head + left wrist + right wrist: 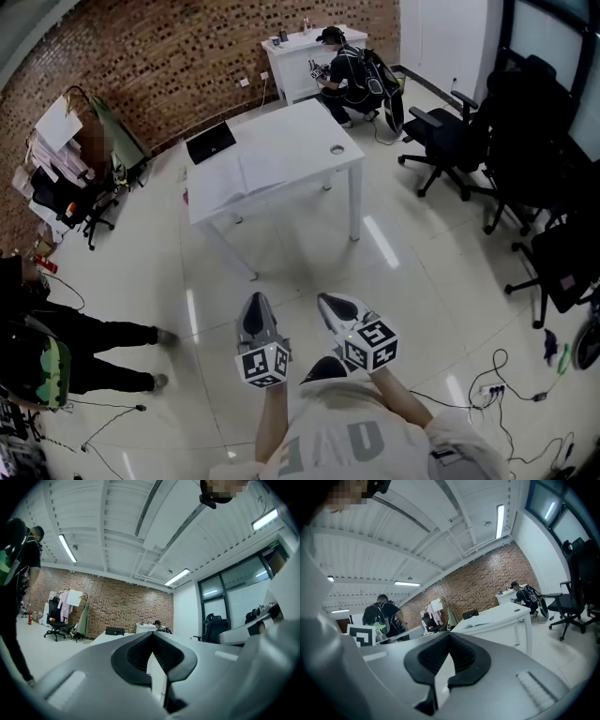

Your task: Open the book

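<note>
The book (236,176) lies spread open on the white table (300,141), well ahead of me across the floor. In the right gripper view the open book (480,620) shows on the table's near end. My left gripper (255,304) and right gripper (330,302) are held side by side low in the head view, pointing toward the table and far short of it. Both are shut with nothing between their jaws. The left gripper (152,635) and right gripper (449,635) each show their tips meeting in their own views.
A black laptop (210,141) sits at the table's far left corner. Black office chairs (450,141) stand to the right. A person (349,80) crouches by a white cabinet behind the table; another person (66,352) stands at left. Cables (506,384) lie on the floor at right.
</note>
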{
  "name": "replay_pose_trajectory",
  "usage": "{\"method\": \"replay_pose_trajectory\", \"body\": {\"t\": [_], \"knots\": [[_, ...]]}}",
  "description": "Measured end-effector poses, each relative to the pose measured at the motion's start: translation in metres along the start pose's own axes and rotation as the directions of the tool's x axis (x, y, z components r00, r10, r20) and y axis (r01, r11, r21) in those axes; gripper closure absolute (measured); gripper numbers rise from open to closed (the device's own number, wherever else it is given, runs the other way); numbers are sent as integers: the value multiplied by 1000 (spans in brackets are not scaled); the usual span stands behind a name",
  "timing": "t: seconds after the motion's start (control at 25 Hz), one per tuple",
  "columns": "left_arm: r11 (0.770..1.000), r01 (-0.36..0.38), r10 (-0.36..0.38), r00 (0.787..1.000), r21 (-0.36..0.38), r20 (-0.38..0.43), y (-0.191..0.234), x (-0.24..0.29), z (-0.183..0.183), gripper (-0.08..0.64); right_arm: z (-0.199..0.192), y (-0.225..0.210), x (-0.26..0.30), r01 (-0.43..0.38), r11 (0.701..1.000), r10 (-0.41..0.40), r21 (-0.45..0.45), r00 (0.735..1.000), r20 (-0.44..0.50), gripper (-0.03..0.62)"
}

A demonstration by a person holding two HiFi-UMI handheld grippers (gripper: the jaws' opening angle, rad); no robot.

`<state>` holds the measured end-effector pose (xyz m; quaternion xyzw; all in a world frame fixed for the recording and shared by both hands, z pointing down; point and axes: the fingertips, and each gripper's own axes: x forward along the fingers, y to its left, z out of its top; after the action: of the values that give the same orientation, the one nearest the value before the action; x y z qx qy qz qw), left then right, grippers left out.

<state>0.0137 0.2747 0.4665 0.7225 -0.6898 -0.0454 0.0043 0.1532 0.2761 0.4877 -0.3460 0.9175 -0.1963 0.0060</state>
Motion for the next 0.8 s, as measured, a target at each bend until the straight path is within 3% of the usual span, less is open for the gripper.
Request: {"method": "replay_pose_trajectory", "body": {"t": [0.36, 0.64, 0.8], "knots": [[999, -32, 33, 999, -28, 22, -7, -34, 2, 541, -5, 20, -12, -26, 996, 23, -90, 999, -34, 589], [999, -52, 52, 999, -10, 4, 3, -43, 8, 541, -27, 53, -8, -73, 995, 68, -63, 994, -87, 589], [1000, -24, 23, 999, 8, 36, -8, -41, 25, 541, -32, 68, -16, -86, 994, 80, -74, 994, -78, 589]]}}
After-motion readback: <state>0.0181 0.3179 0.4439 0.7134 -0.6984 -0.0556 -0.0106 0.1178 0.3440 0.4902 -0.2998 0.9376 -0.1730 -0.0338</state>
